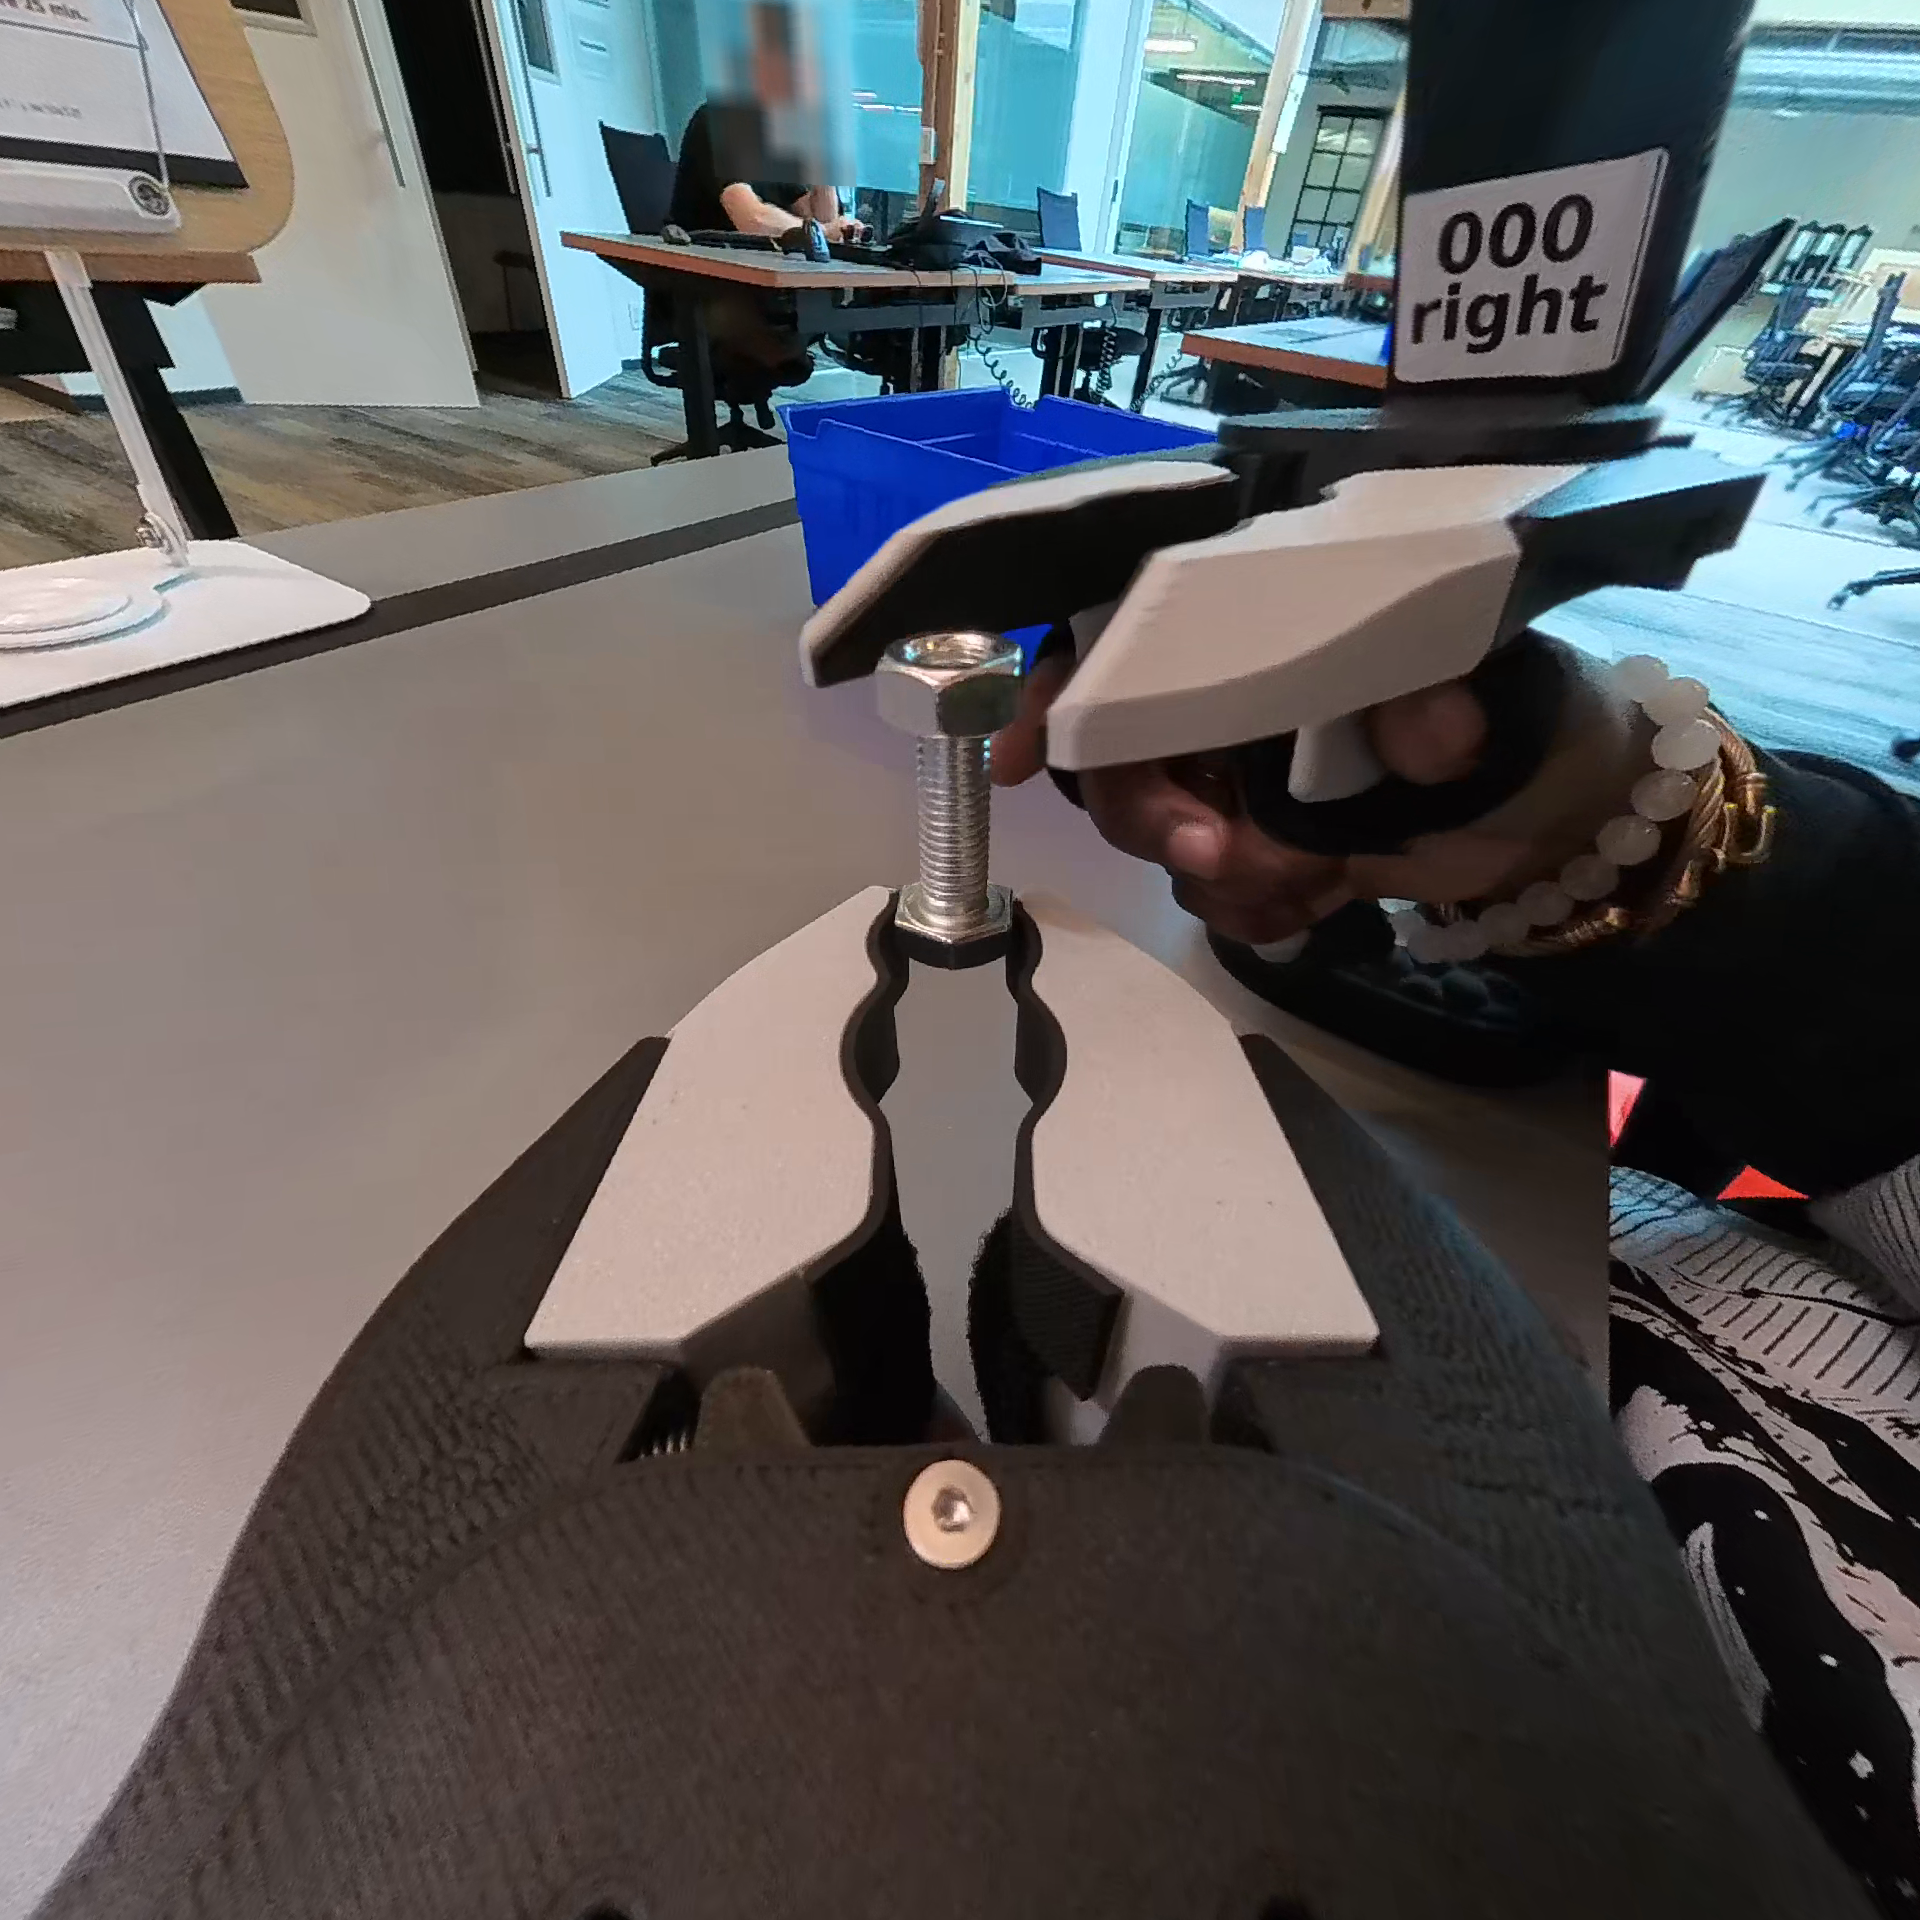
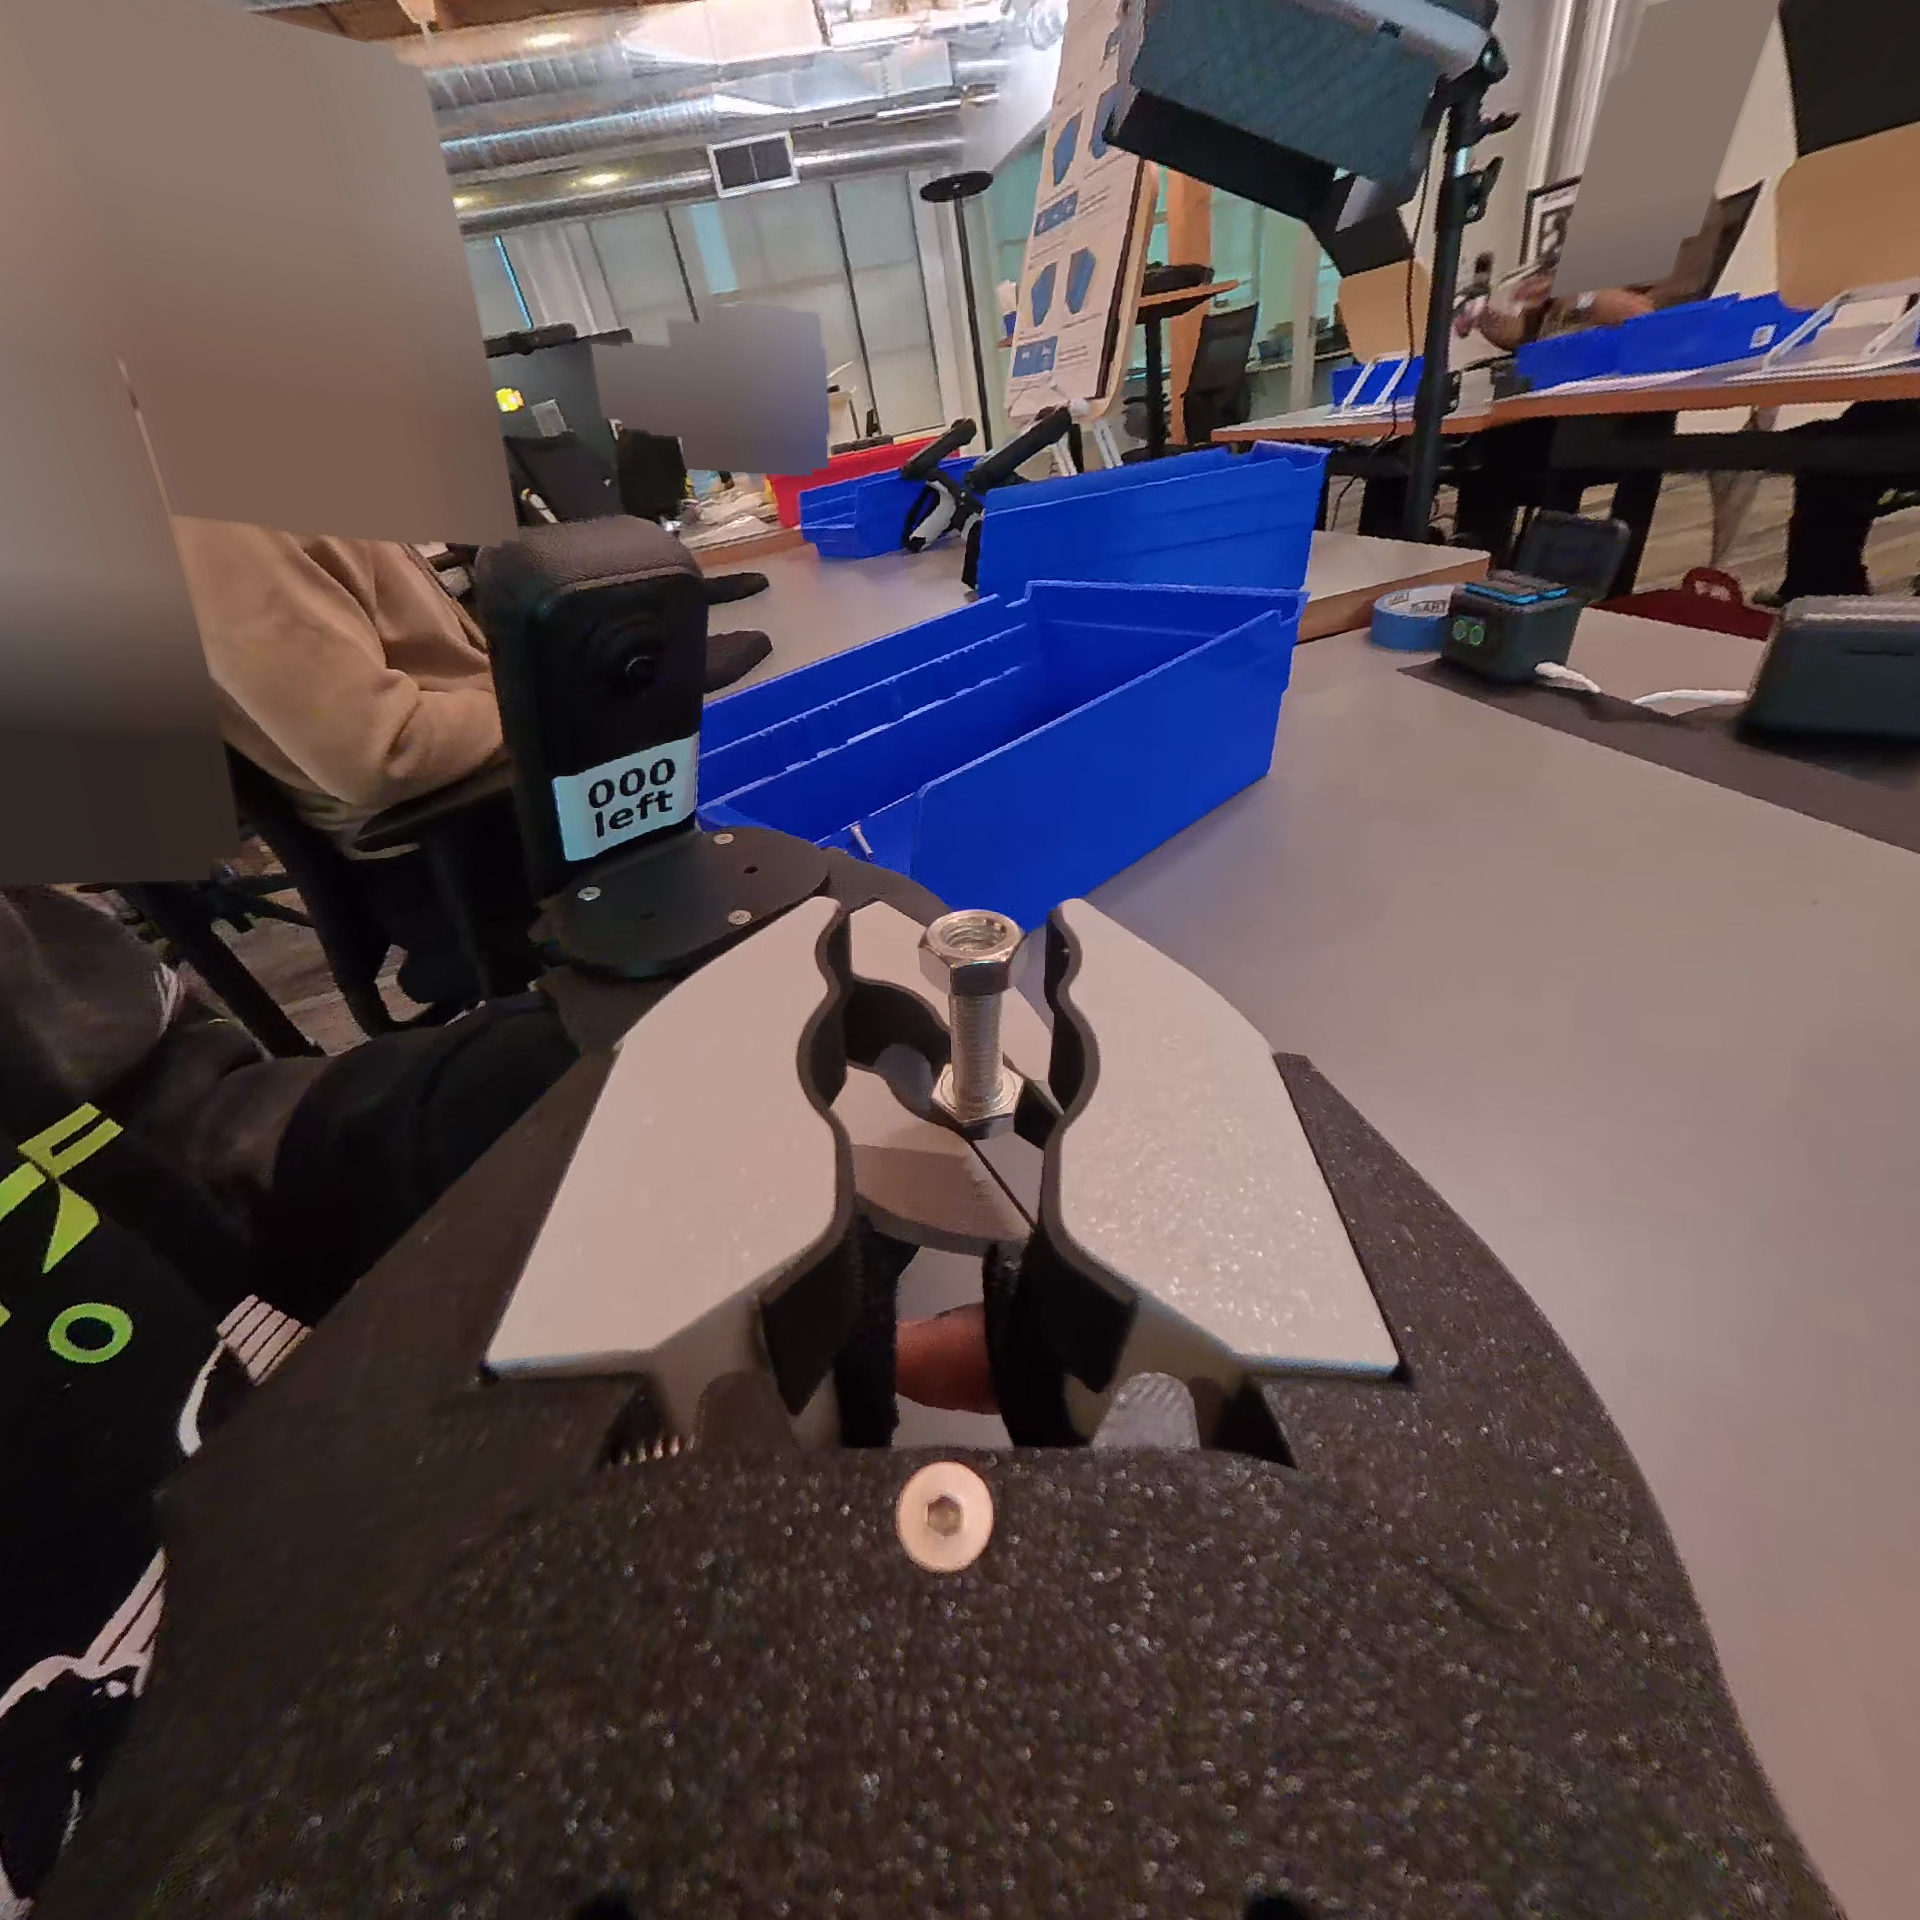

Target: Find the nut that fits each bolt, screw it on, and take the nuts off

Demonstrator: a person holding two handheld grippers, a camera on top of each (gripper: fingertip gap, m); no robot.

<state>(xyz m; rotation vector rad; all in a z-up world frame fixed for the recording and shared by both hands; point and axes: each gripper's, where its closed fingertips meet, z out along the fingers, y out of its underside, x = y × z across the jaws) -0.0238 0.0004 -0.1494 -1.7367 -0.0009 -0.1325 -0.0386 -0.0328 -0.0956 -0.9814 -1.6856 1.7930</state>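
A silver bolt (image 1: 953,821) stands upright, thread up, with a silver hex nut (image 1: 951,681) on its top end. My left gripper (image 1: 954,925) is shut on the bolt's hex head and holds it just above the grey table (image 1: 416,831). In the right wrist view the bolt (image 2: 975,1044) and nut (image 2: 971,951) stand between the fingers of my right gripper (image 2: 951,935). Its jaws bracket the nut, with a gap showing on each side, so it is open. The right gripper also shows in the left wrist view (image 1: 935,665), coming in from the right at nut height.
A blue divided bin (image 2: 1091,748) stands on the table just behind the bolt; it also shows in the left wrist view (image 1: 904,468). A blue tape roll (image 2: 1403,618) and a small black device (image 2: 1512,623) sit at the far right. A white stand (image 1: 156,603) is at the far left. About 6 cm separates my left fingertips from my right.
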